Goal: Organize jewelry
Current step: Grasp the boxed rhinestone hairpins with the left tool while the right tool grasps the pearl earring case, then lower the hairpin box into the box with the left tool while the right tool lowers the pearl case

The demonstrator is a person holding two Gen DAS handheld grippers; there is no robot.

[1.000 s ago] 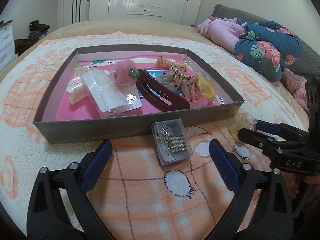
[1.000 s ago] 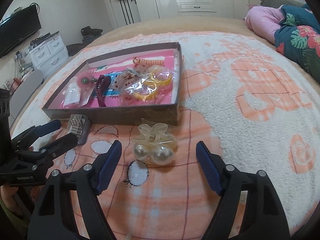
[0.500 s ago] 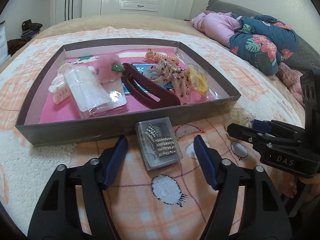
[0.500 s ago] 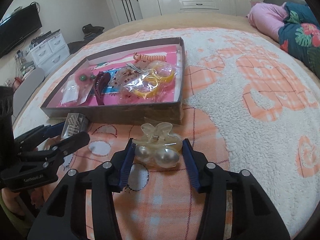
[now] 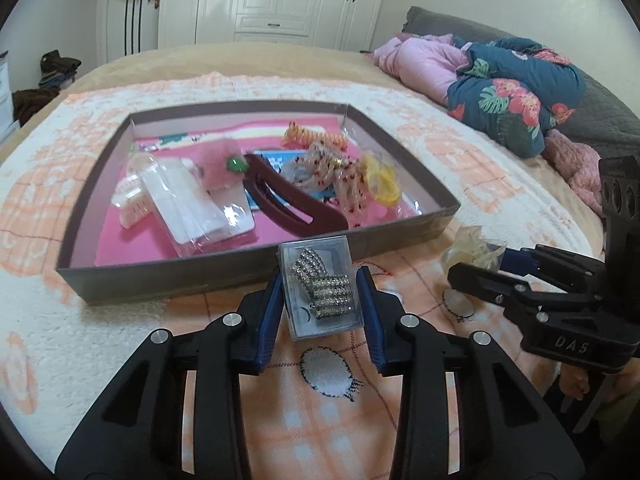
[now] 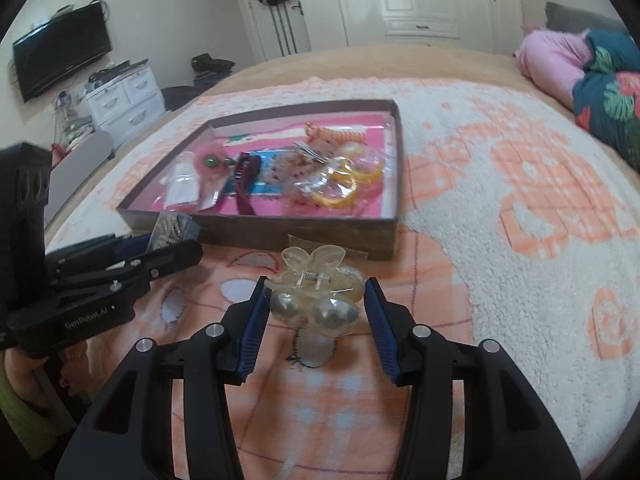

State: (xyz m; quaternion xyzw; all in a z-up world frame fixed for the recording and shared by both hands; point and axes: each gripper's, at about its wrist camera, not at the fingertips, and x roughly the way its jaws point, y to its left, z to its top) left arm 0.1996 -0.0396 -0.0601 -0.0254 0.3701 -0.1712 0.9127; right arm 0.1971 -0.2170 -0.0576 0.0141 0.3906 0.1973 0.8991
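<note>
A clear plastic box of rhinestone clips (image 5: 320, 288) lies on the blanket just in front of the brown tray (image 5: 200, 276). My left gripper (image 5: 320, 280) is shut on it, a blue pad pressed on each side. A translucent hair claw with two pearl beads (image 6: 316, 300), in a clear bag, lies before the tray's near right corner (image 6: 384, 236). My right gripper (image 6: 315, 292) is shut on it. The tray's pink floor holds a maroon hair clip (image 5: 292, 204), a pink fluffy piece (image 5: 220, 164), yellow rings (image 5: 384, 184) and bagged items.
An orange and white fleece blanket (image 6: 500, 240) covers the bed. Folded pink and floral quilts (image 5: 512, 92) lie at the far right. White wardrobes (image 5: 276, 0) stand behind the bed, a white dresser (image 6: 124, 100) and a wall television (image 6: 60, 52) to the left.
Both grippers went from wide open to closed: the left onto the clear box, the right onto the pearl hair claw. Each came slightly closer to its object.
</note>
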